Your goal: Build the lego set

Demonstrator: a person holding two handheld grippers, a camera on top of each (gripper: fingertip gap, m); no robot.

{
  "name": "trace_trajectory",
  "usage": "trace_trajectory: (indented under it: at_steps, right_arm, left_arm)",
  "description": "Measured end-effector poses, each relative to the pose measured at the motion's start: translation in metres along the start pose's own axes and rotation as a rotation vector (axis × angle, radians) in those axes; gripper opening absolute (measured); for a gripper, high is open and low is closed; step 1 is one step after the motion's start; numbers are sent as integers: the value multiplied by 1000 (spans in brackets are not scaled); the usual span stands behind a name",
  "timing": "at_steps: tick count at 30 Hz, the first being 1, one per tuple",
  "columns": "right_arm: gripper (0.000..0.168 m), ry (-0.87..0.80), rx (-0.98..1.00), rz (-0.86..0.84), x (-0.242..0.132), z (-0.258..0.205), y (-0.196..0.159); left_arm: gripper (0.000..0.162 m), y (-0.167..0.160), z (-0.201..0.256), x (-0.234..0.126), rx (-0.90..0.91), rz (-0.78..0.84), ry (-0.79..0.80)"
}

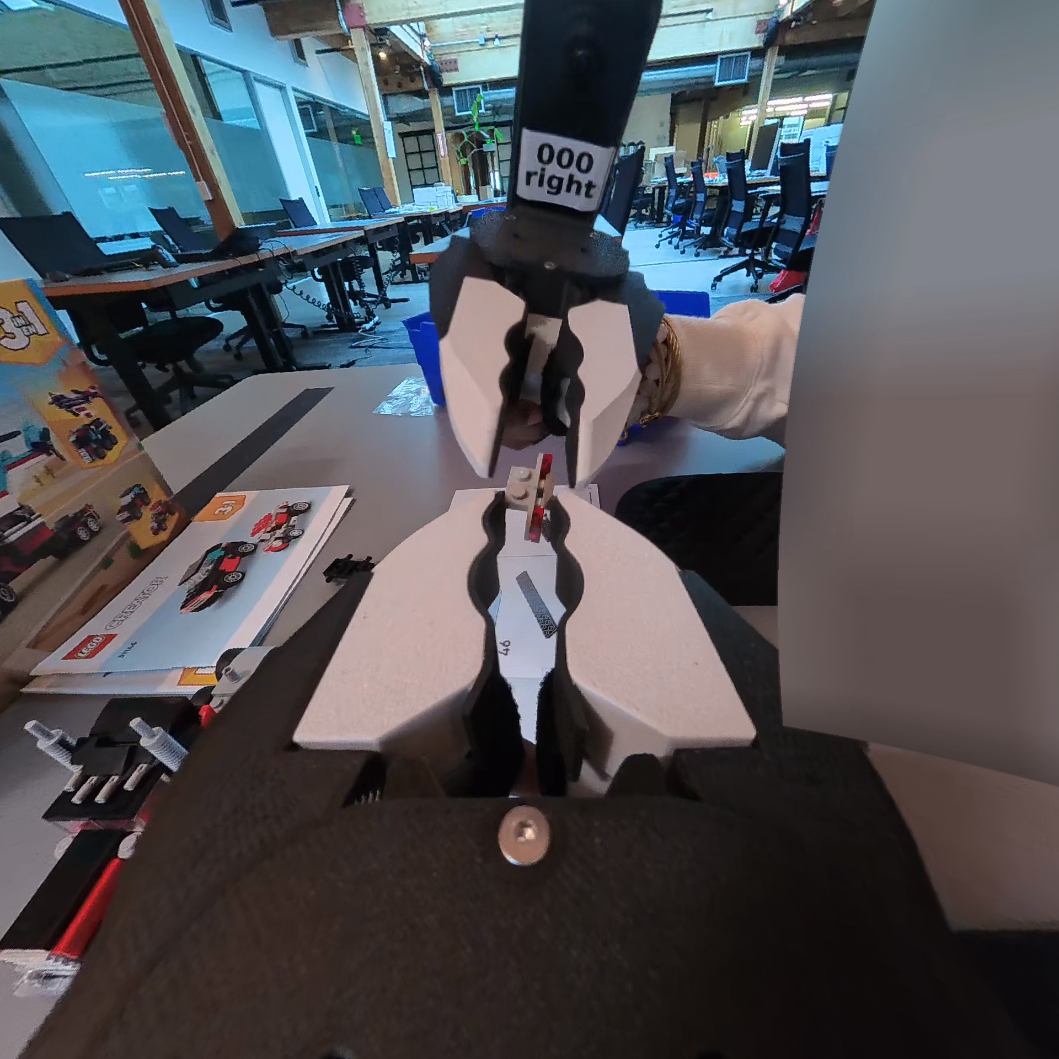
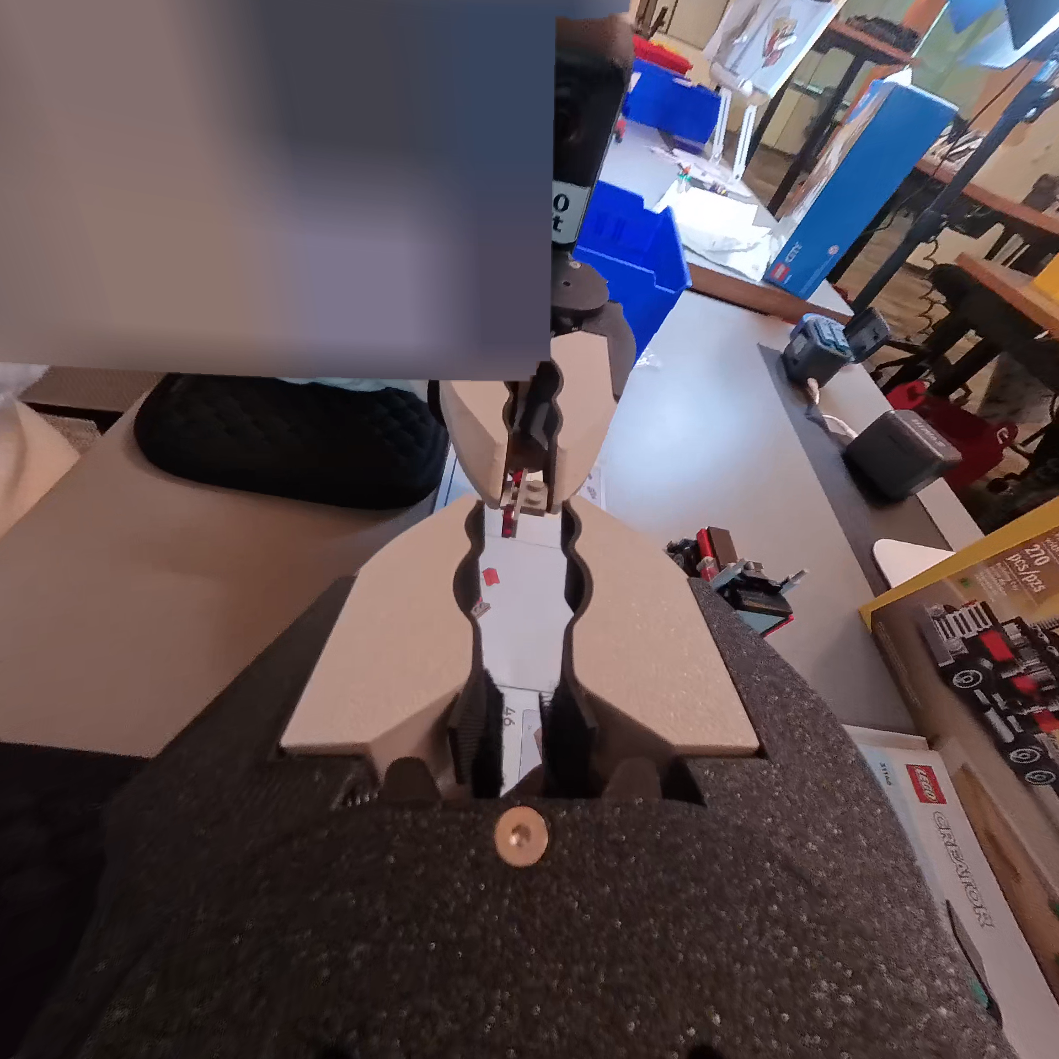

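Note:
My left gripper [image 1: 528, 499] is shut on a small grey and red lego assembly [image 1: 522, 486] and holds it above an open instruction page [image 1: 524, 642]. My right gripper [image 1: 532, 478] faces it from the far side, open, with its tips either side of the assembly's top. In the right wrist view my right gripper [image 2: 522, 507] is open. The left gripper [image 2: 527, 503] reaches in between its tips with the assembly [image 2: 530, 491]. A half-built black and red vehicle [image 1: 114, 762] lies at the left; it also shows in the right wrist view [image 2: 739, 573].
Instruction booklets [image 1: 189, 584] and the lego box [image 1: 57, 458] lie at the left. A small black piece [image 1: 346, 567] sits beside them. A small red piece [image 2: 490, 576] lies on the page. A black quilted pouch [image 2: 286, 441], blue bins [image 2: 630, 240] and grey devices [image 2: 899, 452] stand around. My left and right fingertips are right by each other. Left tips and right tips are each some 15 cm from the black quilted pouch [image 2: 286, 441].

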State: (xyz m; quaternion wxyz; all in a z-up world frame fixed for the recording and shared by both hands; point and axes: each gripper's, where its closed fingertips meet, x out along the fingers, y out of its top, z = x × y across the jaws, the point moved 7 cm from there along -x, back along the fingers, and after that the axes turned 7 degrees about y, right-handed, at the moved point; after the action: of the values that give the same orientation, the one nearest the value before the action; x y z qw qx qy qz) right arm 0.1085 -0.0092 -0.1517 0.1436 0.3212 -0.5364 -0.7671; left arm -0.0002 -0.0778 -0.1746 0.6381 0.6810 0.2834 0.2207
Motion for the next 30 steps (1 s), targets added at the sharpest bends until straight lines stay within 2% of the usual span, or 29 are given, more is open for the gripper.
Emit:
trace_trajectory:
  at_steps: [4, 17, 30]
  right_arm:
    - [19, 12, -5, -17, 3, -1, -1]
    - [16, 11, 0, -74, 4, -1, -5]
    - [13, 15, 85, -90, 7, -2, -20]
  left_arm:
    - [15, -1, 1, 3, 7, -20, -4]
    - [15, -6, 1, 4, -11, -46, -8]
    - [13, -19, 3, 8, -45, -111, 8]
